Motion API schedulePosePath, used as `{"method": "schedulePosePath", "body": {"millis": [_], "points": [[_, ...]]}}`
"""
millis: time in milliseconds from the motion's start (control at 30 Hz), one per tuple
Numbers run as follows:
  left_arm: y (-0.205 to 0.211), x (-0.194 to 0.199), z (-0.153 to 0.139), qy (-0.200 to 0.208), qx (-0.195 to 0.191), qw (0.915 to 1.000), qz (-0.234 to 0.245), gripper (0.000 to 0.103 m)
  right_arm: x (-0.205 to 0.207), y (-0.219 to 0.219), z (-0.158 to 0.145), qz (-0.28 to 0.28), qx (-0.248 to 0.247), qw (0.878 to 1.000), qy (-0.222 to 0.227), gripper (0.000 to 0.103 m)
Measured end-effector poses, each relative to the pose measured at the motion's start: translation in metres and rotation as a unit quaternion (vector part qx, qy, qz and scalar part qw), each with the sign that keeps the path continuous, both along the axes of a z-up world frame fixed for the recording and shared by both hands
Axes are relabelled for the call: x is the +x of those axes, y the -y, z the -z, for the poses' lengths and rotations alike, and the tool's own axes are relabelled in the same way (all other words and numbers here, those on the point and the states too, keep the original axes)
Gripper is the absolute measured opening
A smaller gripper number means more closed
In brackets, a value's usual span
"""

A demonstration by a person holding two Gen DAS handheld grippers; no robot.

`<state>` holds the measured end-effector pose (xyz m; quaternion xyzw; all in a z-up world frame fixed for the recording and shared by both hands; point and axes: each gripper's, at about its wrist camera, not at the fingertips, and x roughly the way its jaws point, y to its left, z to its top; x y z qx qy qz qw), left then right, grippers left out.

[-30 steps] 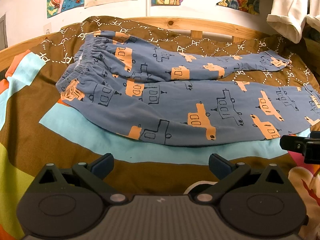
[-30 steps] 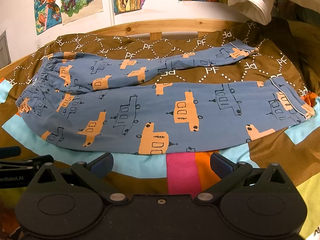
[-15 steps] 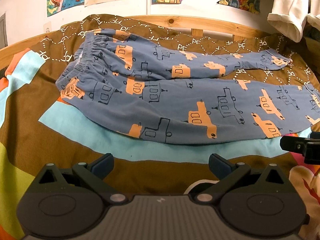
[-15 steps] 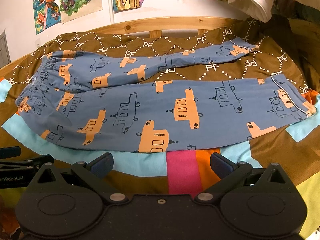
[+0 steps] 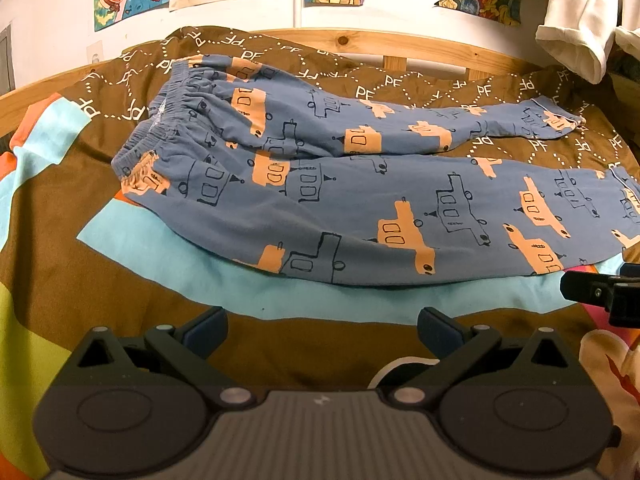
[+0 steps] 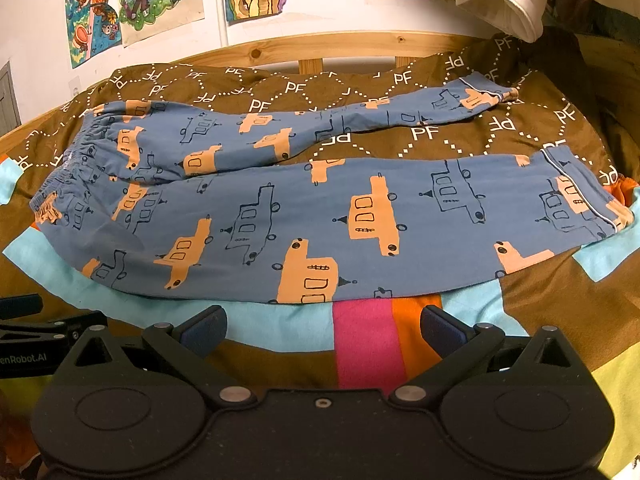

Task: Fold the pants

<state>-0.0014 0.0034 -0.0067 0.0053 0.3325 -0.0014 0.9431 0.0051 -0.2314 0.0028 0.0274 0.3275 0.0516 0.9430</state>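
Blue pants (image 5: 328, 200) with orange car prints lie spread flat on the bed, waistband at the left, both legs running right and apart at the cuffs. They also show in the right wrist view (image 6: 320, 216). My left gripper (image 5: 322, 326) is open and empty, short of the pants' near edge. My right gripper (image 6: 324, 326) is open and empty, just short of the near leg's edge. The right gripper's tip shows at the right edge of the left wrist view (image 5: 600, 292); the left gripper shows at the left edge of the right wrist view (image 6: 40, 332).
A brown, patterned, colour-blocked bedspread (image 5: 120, 292) covers the bed. A wooden bed rail (image 5: 400, 46) runs along the back below a wall with posters. White clothing (image 5: 576, 28) hangs at the upper right.
Both grippers have edged slightly closer to the pants. The pants have not moved and both grippers stay open.
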Motion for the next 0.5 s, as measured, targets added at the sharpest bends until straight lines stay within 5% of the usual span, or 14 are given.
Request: {"method": "schedulePosePath", "body": {"millis": [500], "points": [[-0.011, 0.036, -0.03, 0.043, 0.01, 0.999, 0.003, 0.103, 0.021, 0.007, -0.019, -0.046, -0.038, 0.998, 0.036, 0.102]]}}
